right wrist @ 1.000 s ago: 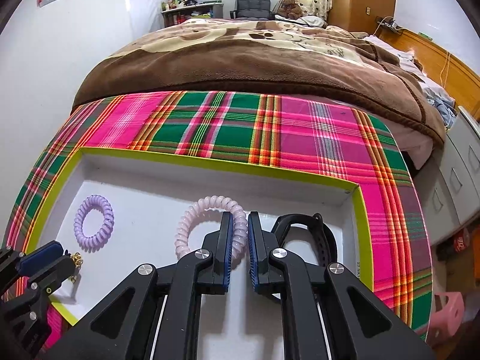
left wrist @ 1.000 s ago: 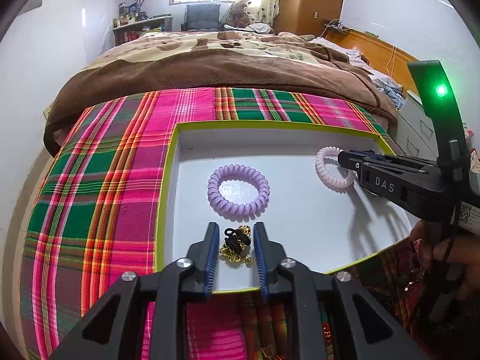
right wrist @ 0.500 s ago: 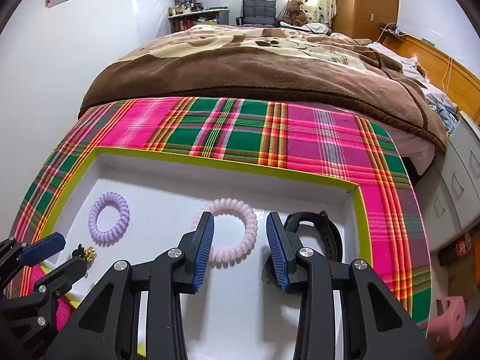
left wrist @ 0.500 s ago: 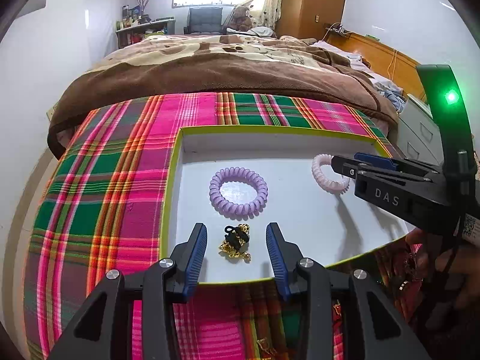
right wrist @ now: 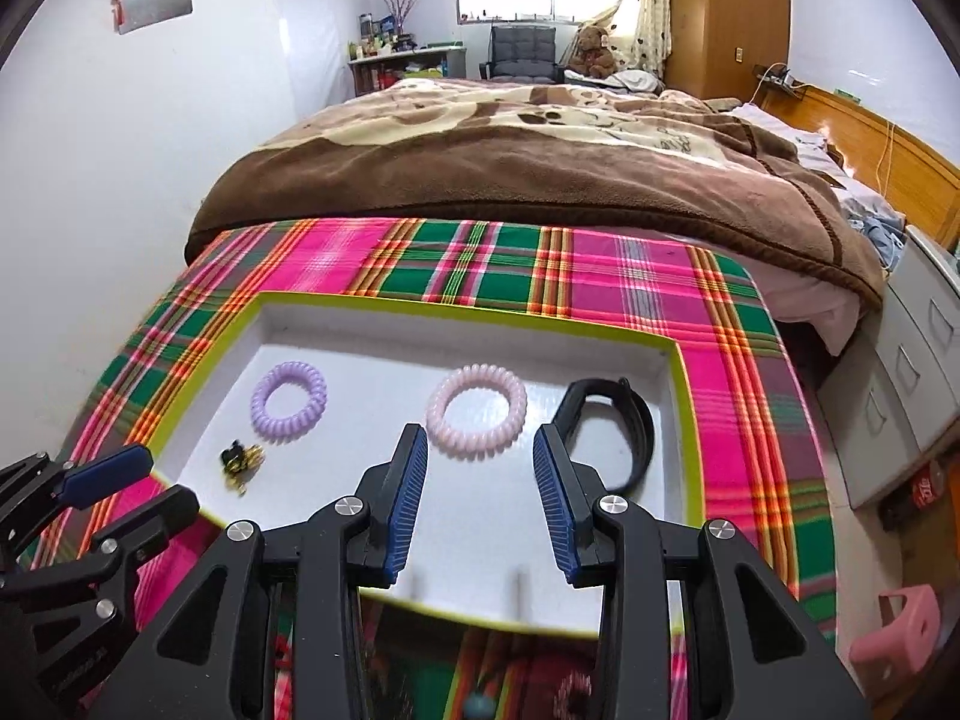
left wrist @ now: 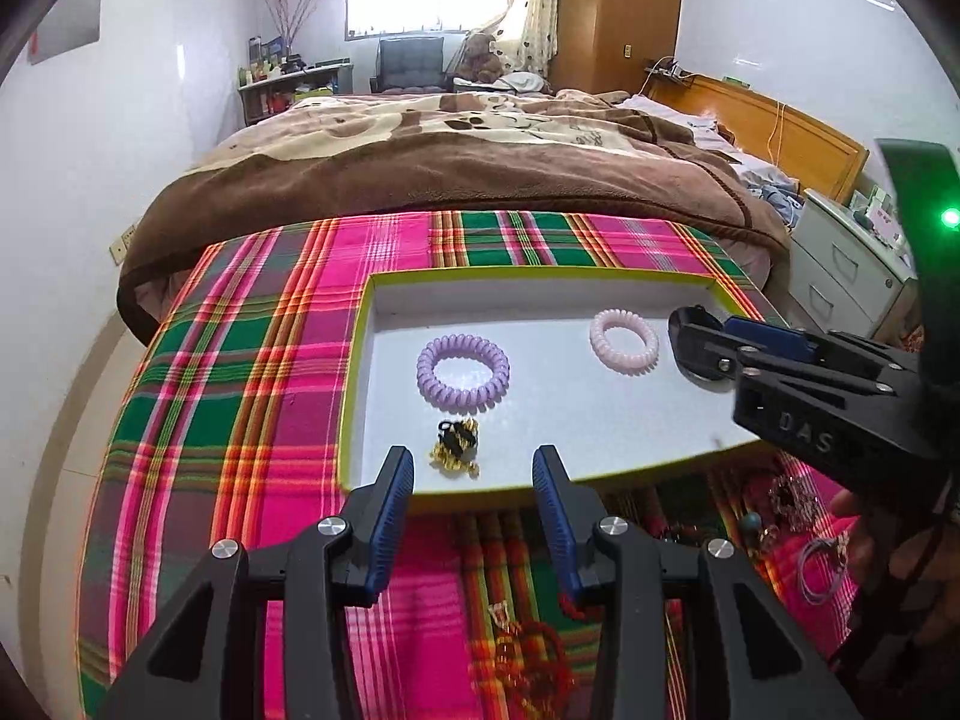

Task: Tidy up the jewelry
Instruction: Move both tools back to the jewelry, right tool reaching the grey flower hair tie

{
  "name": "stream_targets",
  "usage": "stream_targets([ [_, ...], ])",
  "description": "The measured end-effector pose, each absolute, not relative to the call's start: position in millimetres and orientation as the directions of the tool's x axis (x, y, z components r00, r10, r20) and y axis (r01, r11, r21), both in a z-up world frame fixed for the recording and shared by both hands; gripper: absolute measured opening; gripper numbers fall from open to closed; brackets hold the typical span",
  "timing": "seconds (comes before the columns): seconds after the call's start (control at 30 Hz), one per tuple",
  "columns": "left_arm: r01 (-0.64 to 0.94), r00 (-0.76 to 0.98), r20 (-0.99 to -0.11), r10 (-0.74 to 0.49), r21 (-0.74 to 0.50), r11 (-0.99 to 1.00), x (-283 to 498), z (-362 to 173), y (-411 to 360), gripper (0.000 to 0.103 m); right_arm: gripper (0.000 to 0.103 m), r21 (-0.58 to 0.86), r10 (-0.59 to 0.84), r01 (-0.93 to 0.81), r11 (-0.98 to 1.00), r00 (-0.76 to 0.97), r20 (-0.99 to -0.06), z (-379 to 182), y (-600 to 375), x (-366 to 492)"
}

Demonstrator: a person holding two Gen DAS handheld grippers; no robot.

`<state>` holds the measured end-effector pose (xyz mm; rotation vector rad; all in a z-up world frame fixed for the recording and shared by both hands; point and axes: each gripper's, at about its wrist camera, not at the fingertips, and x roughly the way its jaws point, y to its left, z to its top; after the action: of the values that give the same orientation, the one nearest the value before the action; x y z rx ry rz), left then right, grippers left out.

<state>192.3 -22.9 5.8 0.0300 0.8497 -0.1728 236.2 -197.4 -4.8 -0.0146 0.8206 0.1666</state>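
A white tray with a lime rim (left wrist: 354, 396) (right wrist: 684, 396) lies on a plaid cloth. In it are a purple spiral band (left wrist: 462, 371) (right wrist: 288, 401), a pale pink spiral band (left wrist: 624, 339) (right wrist: 476, 408), a gold and black trinket (left wrist: 456, 447) (right wrist: 240, 459) and a black strap (right wrist: 624, 426). My left gripper (left wrist: 473, 480) is open and empty, just short of the trinket at the tray's near rim. My right gripper (right wrist: 480, 468) is open and empty, just short of the pink band; it also shows in the left wrist view (left wrist: 714, 348).
Loose jewelry lies on the cloth in front of the tray: red beads (left wrist: 534, 654), a dark chain (left wrist: 792, 498) and thin rings (left wrist: 822, 570). A bed with a brown blanket (right wrist: 540, 162) is beyond. White drawers (right wrist: 912, 372) stand right.
Both grippers opened and drew back toward me. The left let go of the gold and black trinket; the right let go of the pink band. Both things now lie in the tray.
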Motion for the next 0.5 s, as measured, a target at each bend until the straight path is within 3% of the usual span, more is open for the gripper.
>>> stream_targets([
  [0.5, 0.150, 0.669, -0.730, -0.142, -0.055, 0.987, 145.3, 15.2, -18.3, 0.041, 0.038, 0.107, 0.171, -0.135, 0.985, 0.684, -0.709, 0.5, -213.3, 175.8],
])
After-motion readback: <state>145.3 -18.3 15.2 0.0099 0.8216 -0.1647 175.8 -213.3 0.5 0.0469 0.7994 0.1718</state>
